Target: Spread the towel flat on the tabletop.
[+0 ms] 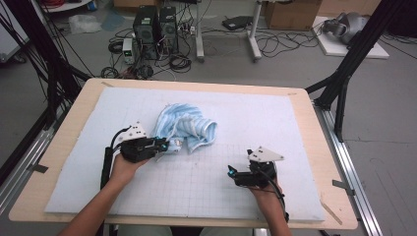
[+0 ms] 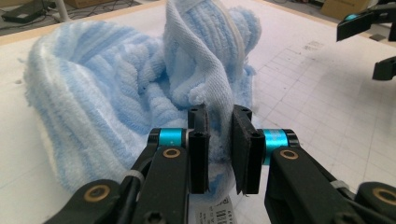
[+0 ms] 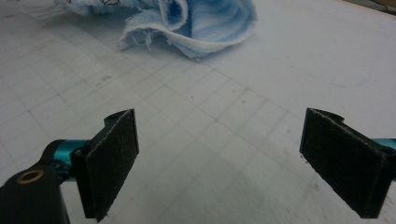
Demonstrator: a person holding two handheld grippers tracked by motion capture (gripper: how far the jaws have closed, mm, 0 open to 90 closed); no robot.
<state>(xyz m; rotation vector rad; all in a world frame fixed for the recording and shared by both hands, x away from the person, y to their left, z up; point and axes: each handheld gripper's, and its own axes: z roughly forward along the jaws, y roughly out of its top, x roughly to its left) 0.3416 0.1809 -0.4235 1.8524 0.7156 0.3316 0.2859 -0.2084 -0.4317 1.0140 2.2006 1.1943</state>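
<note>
A wooden surface (image 1: 314, 147) carries a pale gridded mat (image 1: 275, 128). Behind it, grey floor (image 1: 295, 69) holds tangled cables (image 1: 179, 63), two black computer towers (image 1: 155, 27) and cardboard boxes (image 1: 290, 14).

A towel (image 1: 184, 129) lies bunched on the mat (image 1: 275, 123) that covers the counter (image 1: 314, 147). The left gripper (image 1: 164, 144) sits at the towel's near left edge. The right gripper (image 1: 231, 172) is well apart, nearer and to the right.

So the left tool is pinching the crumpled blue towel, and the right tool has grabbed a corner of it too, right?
Not quite. The left tool is indeed closed on a fold of the blue towel, but the right tool holds nothing: the right gripper view shows its jaws wide apart over the bare gridded mat, with the towel lying farther off, untouched by it.
</note>
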